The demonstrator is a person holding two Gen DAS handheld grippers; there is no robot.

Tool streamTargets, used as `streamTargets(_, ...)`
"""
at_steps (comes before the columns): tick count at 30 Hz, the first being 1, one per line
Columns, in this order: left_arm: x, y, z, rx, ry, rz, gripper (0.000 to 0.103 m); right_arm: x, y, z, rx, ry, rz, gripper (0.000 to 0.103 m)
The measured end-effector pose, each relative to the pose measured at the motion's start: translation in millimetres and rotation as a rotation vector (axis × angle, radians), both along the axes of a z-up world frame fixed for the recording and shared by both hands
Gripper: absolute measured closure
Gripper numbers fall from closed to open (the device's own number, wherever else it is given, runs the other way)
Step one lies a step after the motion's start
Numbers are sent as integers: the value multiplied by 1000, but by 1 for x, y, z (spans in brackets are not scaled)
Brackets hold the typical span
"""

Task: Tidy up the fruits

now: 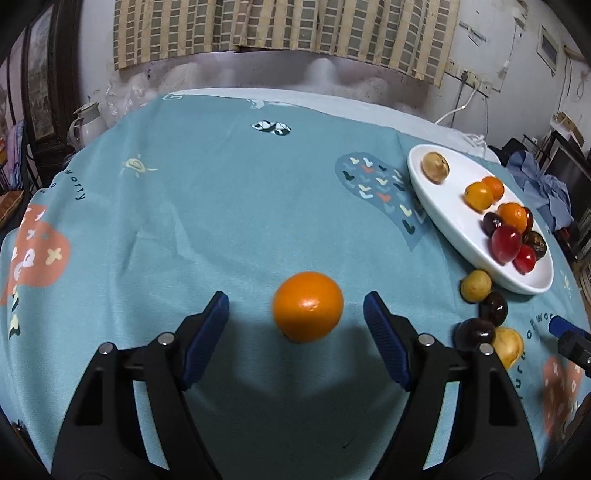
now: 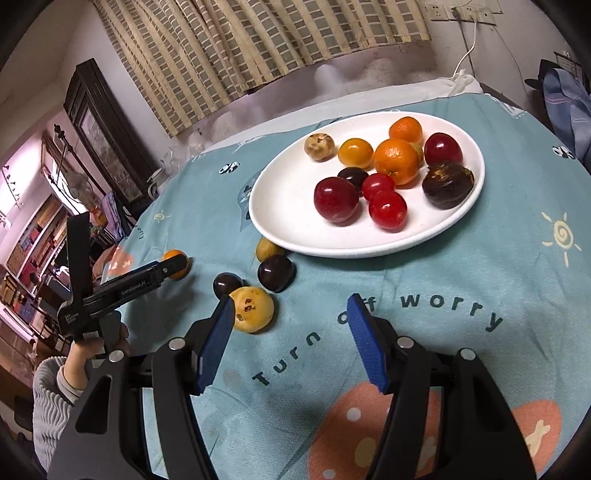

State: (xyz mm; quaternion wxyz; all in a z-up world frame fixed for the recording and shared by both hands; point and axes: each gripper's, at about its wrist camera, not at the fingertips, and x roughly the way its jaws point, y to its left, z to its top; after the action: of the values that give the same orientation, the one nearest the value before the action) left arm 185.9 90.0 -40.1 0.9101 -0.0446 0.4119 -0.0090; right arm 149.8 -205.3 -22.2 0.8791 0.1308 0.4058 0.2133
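A tabletop (image 2: 498, 295) is covered by a teal cloth (image 1: 207, 221) printed with hearts, suns and the words "Turn off worry". A white oval plate (image 2: 291, 206) is set on the cloth, toward its far right edge in the left wrist view. On the plate are seen two oranges (image 2: 396, 161), a smaller yellow-orange fruit (image 2: 356, 153), a brown mottled fruit (image 2: 319, 147) lying apart from the others, a dark purple mottled fruit (image 2: 447, 184), three dark red plums (image 2: 336, 199) and two small red tomatoes (image 2: 388, 209).

A lone orange (image 1: 307, 306) is seen on the cloth, well apart from the plate. The left claw (image 1: 296, 317) is held apart, its blue pads (image 1: 207, 336) standing to either side of the orange without touching it. In the right wrist view this claw is borne by a hand (image 2: 88, 354) in a grey ribbed sleeve (image 2: 51, 398).

Four loose fruits are grouped just beside the plate's near rim: a spotted yellow fruit (image 2: 252, 309), two dark plums (image 2: 275, 272) and a small yellow-green fruit (image 2: 269, 249) touching the rim. The right claw (image 2: 291, 325) is also held apart, with only bare cloth between its pads; the spotted yellow fruit lies just beyond its left pad, and contact cannot be told.

A white kettle (image 1: 86, 123) is seen past the cloth's far left edge, under a checked curtain (image 1: 280, 29).
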Motion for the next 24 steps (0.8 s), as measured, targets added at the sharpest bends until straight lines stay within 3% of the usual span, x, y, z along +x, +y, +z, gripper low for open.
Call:
streamTargets(4, 4, -4, -5, 2, 22, -26, 48, -1, 12, -4, -37, -1, 36, 40)
streamTargets(13, 5, -5, -7, 0, 31, -39, 51, 5, 53, -10, -167, -46, 89, 40)
streamTargets(18, 5, -5, -6, -12, 27, -45, 56, 15, 64, -21, -177, 0, 98, 40)
streamTargets(20, 4, -6, -6, -18, 22, -52, 63, 16, 63, -22, -150, 7, 107, 52)
streamTargets(22, 3, -6, -5, -25, 18, -61, 64, 16, 61, -22, -130, 11, 117, 61)
streamTargets(24, 3, -6, -5, -34, 18, -70, 64, 15, 61, -22, -119, 11, 125, 63)
